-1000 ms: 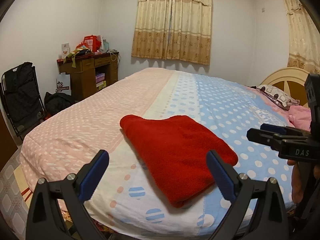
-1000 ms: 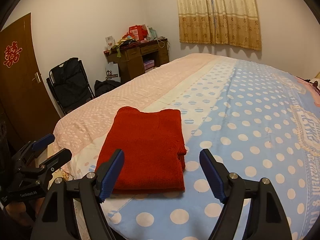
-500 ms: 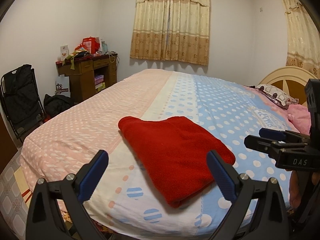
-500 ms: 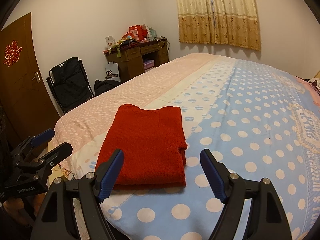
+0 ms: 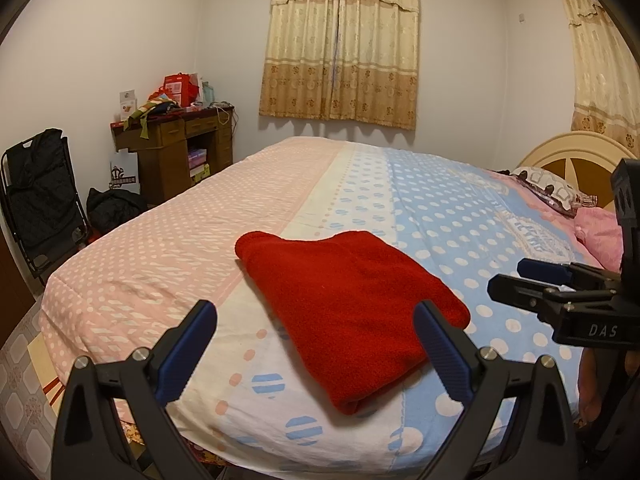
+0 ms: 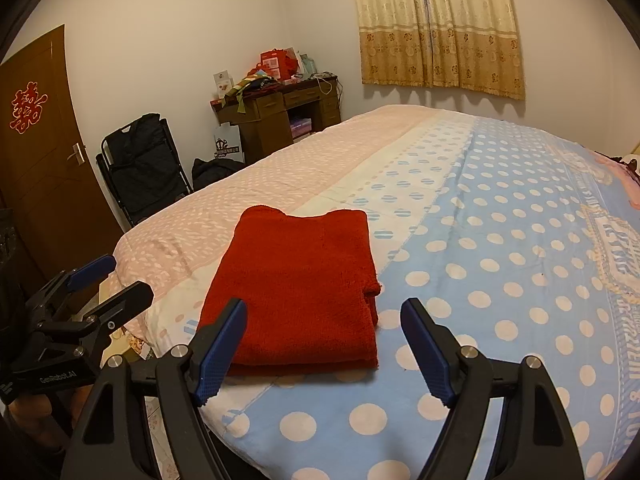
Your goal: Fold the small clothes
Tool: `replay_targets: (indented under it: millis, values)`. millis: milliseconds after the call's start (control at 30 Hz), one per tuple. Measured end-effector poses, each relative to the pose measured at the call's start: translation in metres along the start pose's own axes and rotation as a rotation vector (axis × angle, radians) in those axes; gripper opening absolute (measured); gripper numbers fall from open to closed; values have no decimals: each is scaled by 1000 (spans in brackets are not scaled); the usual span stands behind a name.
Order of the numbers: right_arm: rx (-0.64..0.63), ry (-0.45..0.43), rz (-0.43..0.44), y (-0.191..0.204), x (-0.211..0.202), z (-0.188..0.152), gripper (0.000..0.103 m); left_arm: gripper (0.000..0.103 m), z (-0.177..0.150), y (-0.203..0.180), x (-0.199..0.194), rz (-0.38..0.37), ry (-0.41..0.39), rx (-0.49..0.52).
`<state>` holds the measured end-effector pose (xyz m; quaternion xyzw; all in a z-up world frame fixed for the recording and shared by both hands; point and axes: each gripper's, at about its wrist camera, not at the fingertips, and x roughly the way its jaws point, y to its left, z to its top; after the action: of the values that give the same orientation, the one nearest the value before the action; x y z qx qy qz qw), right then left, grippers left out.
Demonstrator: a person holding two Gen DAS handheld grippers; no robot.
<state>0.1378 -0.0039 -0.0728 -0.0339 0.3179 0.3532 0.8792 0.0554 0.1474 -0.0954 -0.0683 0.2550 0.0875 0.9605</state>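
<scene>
A red knitted garment lies folded into a neat rectangle near the foot corner of the bed. My left gripper hovers just short of it, open, its blue pads wide apart with nothing between them. My right gripper is also open and empty, held in front of the garment's near edge. Each gripper shows in the other's view: the right gripper at the right edge, the left gripper at the left.
The bed has a polka-dot cover, pink on the left and blue on the right, with pillows by the headboard. A cluttered wooden desk, a black folding chair and a dark bag stand by the wall; a brown door is left.
Both grippers have drawn back slightly from the garment, which sits a little farther off. The garment itself has not moved and the jaws stay open.
</scene>
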Motion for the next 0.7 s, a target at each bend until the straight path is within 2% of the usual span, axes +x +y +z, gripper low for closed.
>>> replay_targets:
  millis: [367,700]
  values:
    - [0,-1,1,0,0,0,80,101,-1,-5,0,-3,0,12]
    - [-6,-20,-6,2,-3,0,81,103,5,-9,-7,-11,-32,46]
